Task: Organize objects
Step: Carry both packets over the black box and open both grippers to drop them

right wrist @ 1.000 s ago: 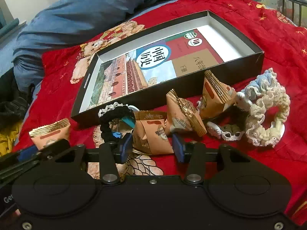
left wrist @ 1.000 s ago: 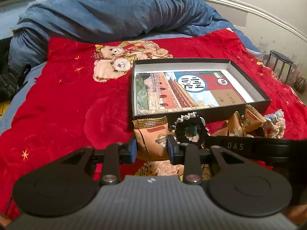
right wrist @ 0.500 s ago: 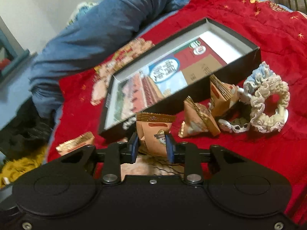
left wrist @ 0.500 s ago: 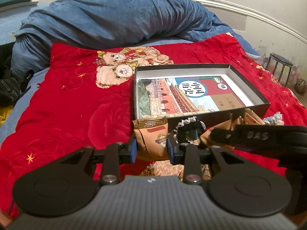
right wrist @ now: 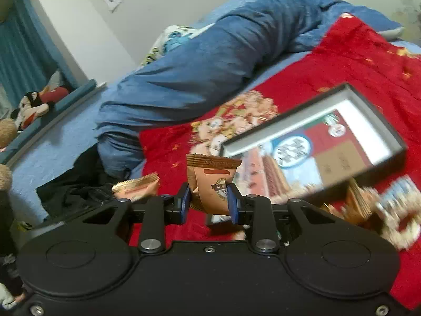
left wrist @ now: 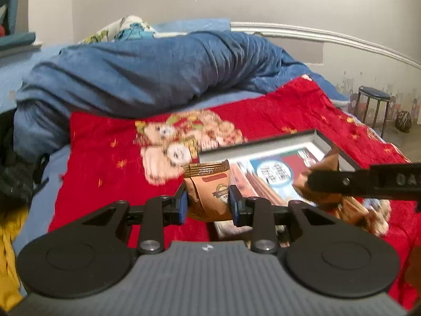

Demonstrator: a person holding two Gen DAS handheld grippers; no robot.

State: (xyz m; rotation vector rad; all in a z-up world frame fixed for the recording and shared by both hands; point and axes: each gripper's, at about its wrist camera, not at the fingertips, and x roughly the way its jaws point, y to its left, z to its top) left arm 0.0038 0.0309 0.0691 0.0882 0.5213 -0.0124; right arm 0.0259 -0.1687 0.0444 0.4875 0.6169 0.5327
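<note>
In the left wrist view my left gripper [left wrist: 209, 202] is shut on a brown snack packet [left wrist: 210, 189], held upright above the red blanket [left wrist: 105, 171]. My right gripper [right wrist: 209, 205] is shut on a second brown snack packet [right wrist: 213, 181], also lifted clear. The open black box [left wrist: 263, 144] with a printed card inside lies just beyond both. From the right of the left wrist view a right gripper finger [left wrist: 355, 183] reaches in over the box with its packet [left wrist: 323, 173]. The left-held packet [right wrist: 136, 187] shows at the left of the right wrist view.
More brown packets [right wrist: 355, 205] and a lacy scrunchie [right wrist: 400, 210] lie blurred in front of the box [right wrist: 289, 113]. A blue duvet [left wrist: 158, 73] is heaped behind the blanket. Dark clothes [right wrist: 79, 184] lie at the left, and a stool [left wrist: 373, 105] stands at the far right.
Both grippers have risen and lifted their packets off the blanket. The right gripper's jaws closed on its packet. Both views now tilt up toward the wall.
</note>
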